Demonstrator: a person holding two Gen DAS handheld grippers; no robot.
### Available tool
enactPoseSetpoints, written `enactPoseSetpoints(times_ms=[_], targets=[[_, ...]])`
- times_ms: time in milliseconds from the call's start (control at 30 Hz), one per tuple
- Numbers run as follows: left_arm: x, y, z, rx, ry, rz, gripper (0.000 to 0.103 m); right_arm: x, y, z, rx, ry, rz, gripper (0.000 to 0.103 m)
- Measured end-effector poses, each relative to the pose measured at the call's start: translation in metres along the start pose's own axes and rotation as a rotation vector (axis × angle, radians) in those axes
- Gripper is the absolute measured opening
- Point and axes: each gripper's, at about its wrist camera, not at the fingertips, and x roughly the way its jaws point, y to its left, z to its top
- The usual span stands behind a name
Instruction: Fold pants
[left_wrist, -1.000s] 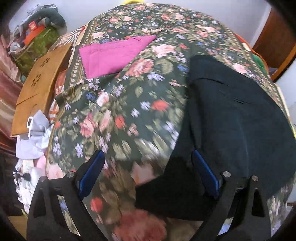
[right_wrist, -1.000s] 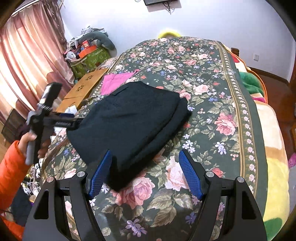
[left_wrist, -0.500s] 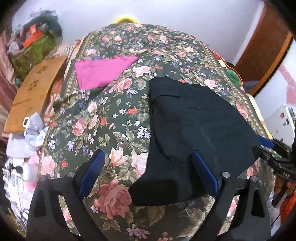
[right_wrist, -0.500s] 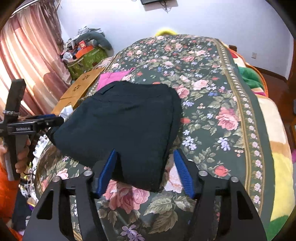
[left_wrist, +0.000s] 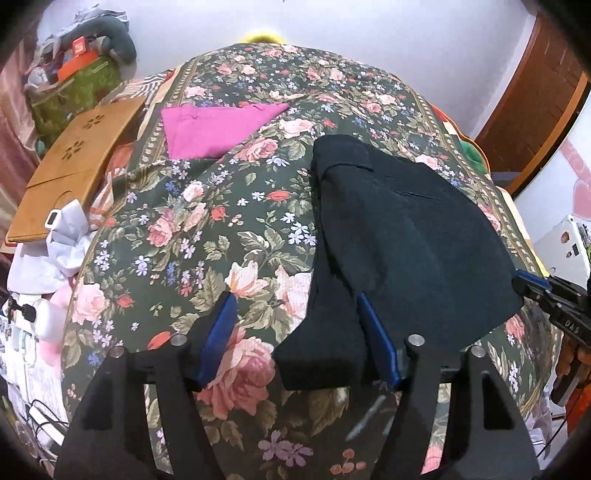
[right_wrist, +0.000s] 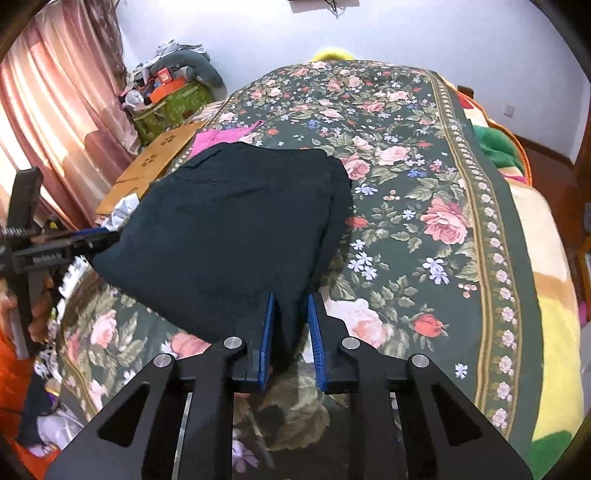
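The black pants (left_wrist: 406, 236) lie folded on the floral bedspread (left_wrist: 221, 229); they also show in the right wrist view (right_wrist: 236, 229). My left gripper (left_wrist: 299, 339) is partly closed, its jaws astride the near left corner of the pants with a gap on the left side. My right gripper (right_wrist: 290, 336) has its jaws narrowed around the near right corner of the pants, cloth between the blue pads (right_wrist: 266, 332). The right gripper shows at the far right of the left wrist view (left_wrist: 546, 295); the left gripper shows at the left of the right wrist view (right_wrist: 85, 240).
A folded pink cloth (left_wrist: 218, 127) lies further up the bed at left. A wooden board (left_wrist: 74, 162) and clutter stand beside the bed's left edge. Pink curtains (right_wrist: 55, 122) hang at left. Blankets (right_wrist: 495, 147) lie along the bed's right side.
Both grippers moved onto the near corners of the pants. The right jaws narrowed strongly around the cloth; the left jaws narrowed somewhat.
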Motion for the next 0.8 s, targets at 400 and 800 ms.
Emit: enactPoseSetpoints(times_ms=[400, 800], targets=[[-0.015, -0.004, 0.026, 0.058, -0.034, 0.038, 0.061, -0.012, -0.003, 0.015, -0.002, 0.005, 0.006, 0.018], [0.022, -0.035, 0.120, 0.104, -0.043, -0.063, 0.071, 0.015, -0.029, 0.083, 0.000, -0.040, 0.005, 0.054]])
